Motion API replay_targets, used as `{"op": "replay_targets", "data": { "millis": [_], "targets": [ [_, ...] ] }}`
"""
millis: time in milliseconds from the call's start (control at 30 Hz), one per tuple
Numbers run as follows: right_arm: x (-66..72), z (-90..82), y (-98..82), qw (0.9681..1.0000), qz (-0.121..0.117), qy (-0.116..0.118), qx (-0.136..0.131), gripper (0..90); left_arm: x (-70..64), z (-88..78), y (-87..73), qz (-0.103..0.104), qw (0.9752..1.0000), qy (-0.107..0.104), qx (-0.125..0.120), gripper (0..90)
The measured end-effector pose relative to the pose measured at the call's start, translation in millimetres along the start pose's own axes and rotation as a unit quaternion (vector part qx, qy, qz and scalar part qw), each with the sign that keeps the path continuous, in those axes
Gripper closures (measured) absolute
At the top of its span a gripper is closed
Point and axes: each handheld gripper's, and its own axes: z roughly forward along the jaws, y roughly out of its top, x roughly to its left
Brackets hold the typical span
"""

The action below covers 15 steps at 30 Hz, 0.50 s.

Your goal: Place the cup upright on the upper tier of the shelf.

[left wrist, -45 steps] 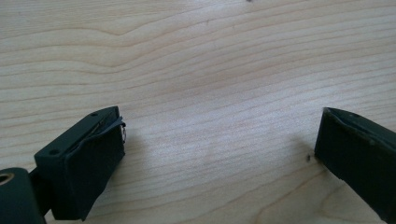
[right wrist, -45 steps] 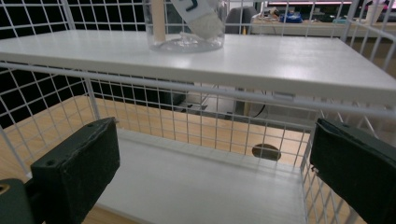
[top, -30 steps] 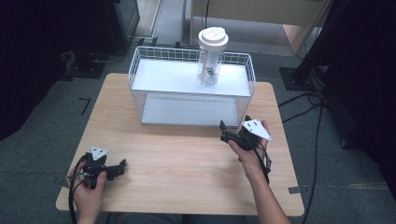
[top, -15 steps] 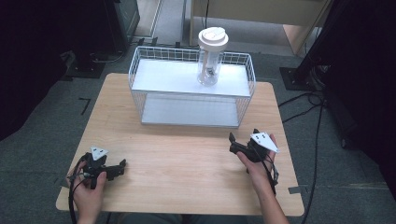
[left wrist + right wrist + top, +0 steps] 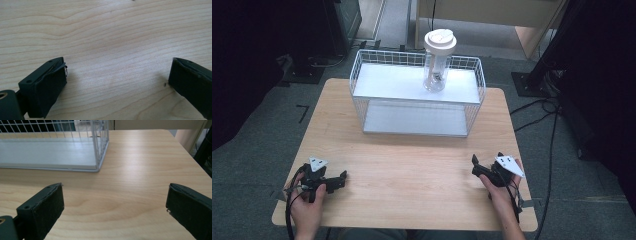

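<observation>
Left gripper (image 5: 343, 176): jaws wide apart, nothing between them, bare light wooden table (image 5: 112, 32) underneath. Right gripper (image 5: 474, 165): jaws spread wide, empty. White wire basket (image 5: 100, 147) ahead of right jaws, well apart; clear plastic tumbler with white lid (image 5: 438, 60) upright inside it.

Right gripper (image 5: 113, 207): its two black jaws rise from the bottom edge, set wide apart, nothing between them but bare wood. Padded faces turned inward; left jaw shows a small screw hole on its outer block. Wooden table (image 5: 140, 170) below, pale grain, rounded far corner at upper right. White wire basket (image 5: 101, 147) stands on the table ahead and to the left, its near corner in view, a flat white floor inside. Dark floor beyond the table's right edge.
</observation>
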Motion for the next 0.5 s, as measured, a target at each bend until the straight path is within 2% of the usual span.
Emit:
{"op": "replay_targets", "data": {
  "millis": [167,400,500],
  "targets": [
    [-14.1,-11.4,-5.1,0.9998,0.012,-0.012,0.006,1.7,0.0,0.0,0.0,0.000,1.0000,0.000,0.000,1.8],
    [-30.8,-28.1,-10.6,0.9997,-0.001,-0.018,0.016,1.7,0.0,0.0,0.0,0.000,1.0000,0.000,0.000,1.9],
    [-37.4,-36.0,-13.2,0.9995,0.006,-0.017,0.025,1.7,0.0,0.0,0.0,0.000,1.0000,0.000,0.000,1.8]
  ]
}}
